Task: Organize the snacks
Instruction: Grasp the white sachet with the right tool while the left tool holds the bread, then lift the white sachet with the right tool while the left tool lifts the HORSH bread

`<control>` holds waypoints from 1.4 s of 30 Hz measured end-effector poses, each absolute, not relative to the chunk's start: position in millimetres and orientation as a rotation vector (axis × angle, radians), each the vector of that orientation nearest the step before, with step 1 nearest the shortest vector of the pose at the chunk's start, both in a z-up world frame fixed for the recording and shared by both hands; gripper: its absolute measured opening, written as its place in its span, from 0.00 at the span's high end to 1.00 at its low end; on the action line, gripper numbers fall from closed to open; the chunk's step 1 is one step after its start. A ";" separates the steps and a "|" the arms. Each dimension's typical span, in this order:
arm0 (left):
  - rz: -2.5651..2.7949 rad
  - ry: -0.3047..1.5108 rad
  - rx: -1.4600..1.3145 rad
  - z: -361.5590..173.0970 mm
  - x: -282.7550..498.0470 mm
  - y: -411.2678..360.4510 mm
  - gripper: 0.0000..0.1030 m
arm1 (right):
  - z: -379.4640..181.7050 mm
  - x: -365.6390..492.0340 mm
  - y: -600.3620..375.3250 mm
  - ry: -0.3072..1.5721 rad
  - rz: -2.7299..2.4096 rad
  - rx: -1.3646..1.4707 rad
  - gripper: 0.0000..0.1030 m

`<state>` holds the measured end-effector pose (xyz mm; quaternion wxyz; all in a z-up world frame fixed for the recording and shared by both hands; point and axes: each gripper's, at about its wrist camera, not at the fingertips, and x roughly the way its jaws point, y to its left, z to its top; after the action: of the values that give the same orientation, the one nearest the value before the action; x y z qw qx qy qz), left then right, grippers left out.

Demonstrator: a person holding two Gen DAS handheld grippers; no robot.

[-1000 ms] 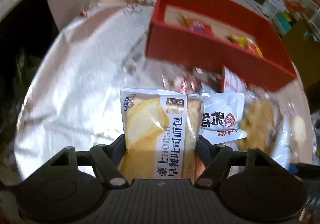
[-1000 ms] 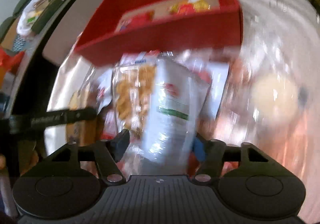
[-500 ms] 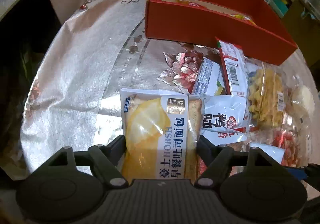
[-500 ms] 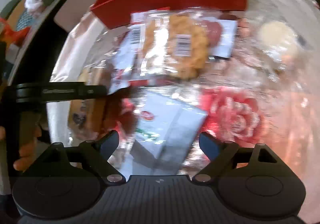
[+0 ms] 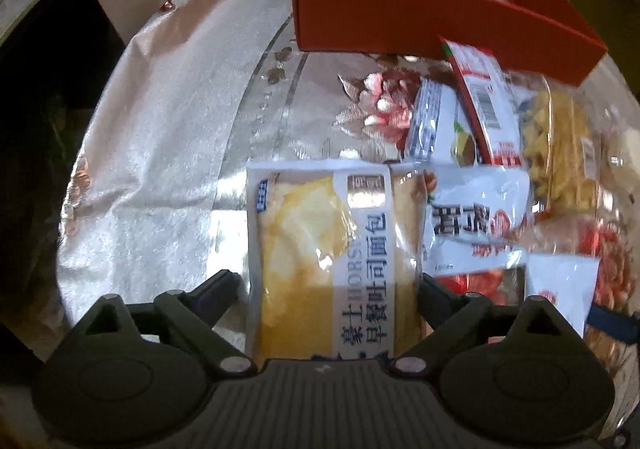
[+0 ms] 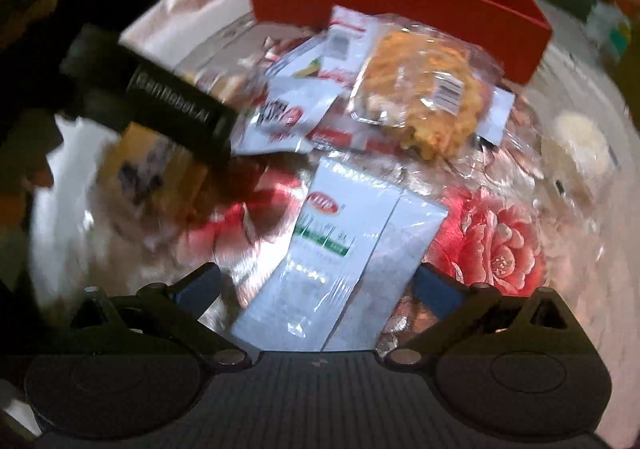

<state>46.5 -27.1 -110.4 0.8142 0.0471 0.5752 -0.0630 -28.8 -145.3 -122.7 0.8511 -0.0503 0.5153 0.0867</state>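
Two grippers: both point steeply down over a shiny flowered tablecloth [image 5: 168,153], each with a packet between its jaws.
Left gripper [image 5: 328,285]: jaws have just been opening; wide, left finger clear of the packet, right finger at its edge.
Bread packet [image 5: 320,249]: yellow and white, flat on the cloth, low centre of the left view.
Right gripper [image 6: 316,285]: jaws have just been opening; spread wide, both fingers off the packet.
White packet [image 6: 344,257]: green label, flat on the cloth, tilted, low centre of the right view.
Mid frame, right view: clear bag of yellow snacks [image 6: 424,89] on top of other white and red packets.
Upper frame: red box [image 5: 420,17], its near wall just behind the pile; contents not visible.
Left edge, right view: the other gripper's black body, blurred.
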 end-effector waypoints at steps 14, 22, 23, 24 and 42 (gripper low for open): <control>-0.181 1.213 -0.088 -81.7 24.1 -4.8 0.36 | -101.8 -35.5 -163.2 1.124 0.145 -0.064 0.37; -0.203 1.132 -0.159 -56.2 24.0 -1.6 0.36 | -71.2 -41.6 -177.0 1.014 0.144 0.016 0.37; -0.209 1.124 -0.160 -53.9 24.5 -2.8 0.36 | -69.0 -41.0 -177.6 1.005 0.145 0.018 0.37; -0.216 1.115 -0.162 -52.0 25.5 -4.3 0.36 | -67.0 -40.1 -178.8 0.995 0.146 0.021 0.37; -0.205 0.922 -0.137 -10.8 49.3 -25.8 0.36 | -21.7 -0.9 -195.9 0.826 0.108 0.052 0.37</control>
<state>49.3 -25.8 -10.8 0.8883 -0.0660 0.4437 -0.0985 -0.9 -195.9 -21.7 0.9142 0.0250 0.4011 0.0524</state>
